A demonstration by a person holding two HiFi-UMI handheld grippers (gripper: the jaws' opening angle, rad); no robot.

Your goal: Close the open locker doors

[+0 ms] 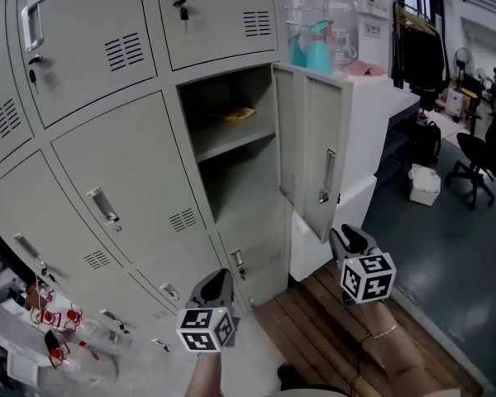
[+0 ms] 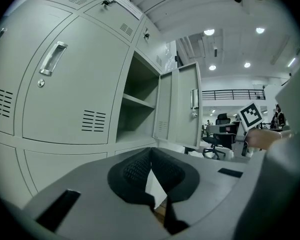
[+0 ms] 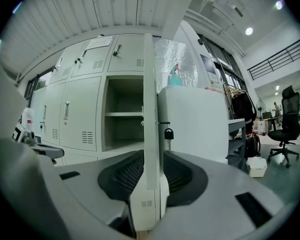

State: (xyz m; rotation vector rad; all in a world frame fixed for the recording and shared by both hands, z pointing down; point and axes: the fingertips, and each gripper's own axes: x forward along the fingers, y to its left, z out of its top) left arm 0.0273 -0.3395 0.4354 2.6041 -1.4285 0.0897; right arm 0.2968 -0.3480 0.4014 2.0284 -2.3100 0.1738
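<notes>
**– So, what does the head view give you?**
– One open door [image 1: 312, 143], at the right end of the locker bank [image 1: 107, 180], swung well out. Its compartment [image 1: 231, 184] has a shelf [image 1: 231, 139] with a small yellow thing [image 1: 238, 114] on it, and below the shelf it looks empty. My right gripper [image 1: 351, 240] sits just under the door's lower corner. My left gripper [image 1: 217, 281] hangs near the bottom lockers.

**– And the left gripper view?**
– Its jaws meet at the tips with nothing between them. The door stands well ahead, to the right.

**– The right gripper view?**
– There the jaws stand wide. The door's free edge rises between them, seen edge-on, and I can't see the pads pressing it. A key [image 3: 168, 133] dangles from the lock.

**– How will it handle?**
– I'd judge it to be thin sheet metal, stiff, light and smooth. It should swing easily on its hinges, so I'd push the outer face near the handle [image 1: 328, 172] rather than pinch it.
</notes>
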